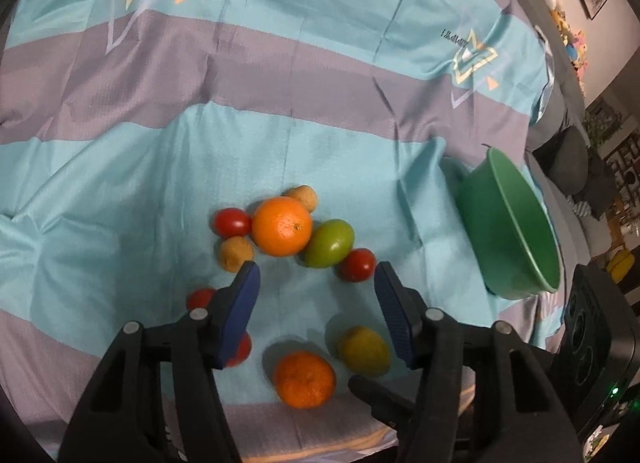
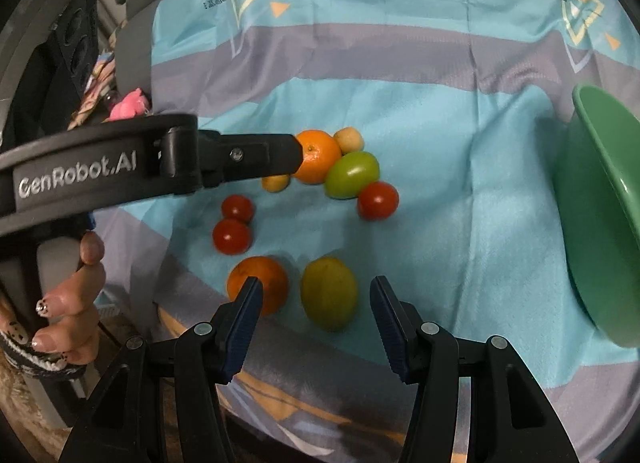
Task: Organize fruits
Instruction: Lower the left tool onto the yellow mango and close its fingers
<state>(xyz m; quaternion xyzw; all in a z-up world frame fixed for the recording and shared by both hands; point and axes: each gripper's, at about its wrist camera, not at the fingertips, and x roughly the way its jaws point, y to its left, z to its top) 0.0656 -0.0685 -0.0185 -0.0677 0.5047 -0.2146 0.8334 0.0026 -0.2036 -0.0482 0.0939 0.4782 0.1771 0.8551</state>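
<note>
Fruits lie on a blue and grey striped cloth (image 1: 160, 167). A big orange (image 1: 281, 226) touches a green tomato (image 1: 329, 242), red tomatoes (image 1: 231, 222) (image 1: 357, 264) and two small brown fruits (image 1: 237, 253) (image 1: 302, 196). Nearer lie a second orange (image 1: 304, 379), a yellow-green fruit (image 1: 363, 350) and two red tomatoes (image 1: 200, 297), partly hidden. My left gripper (image 1: 316, 283) is open above the gap between the groups. My right gripper (image 2: 316, 295) is open, with the yellow-green fruit (image 2: 329, 292) between its fingers and the orange (image 2: 258, 282) by the left one. An empty green bowl (image 1: 516, 231) stands right, also in the right wrist view (image 2: 600, 223).
The left gripper's black body (image 2: 160, 167) crosses the right wrist view, held by a hand (image 2: 68, 303). The cloth's near edge runs just below the fruits (image 2: 280, 395). A black device (image 1: 592, 327) stands at the right edge beyond the bowl.
</note>
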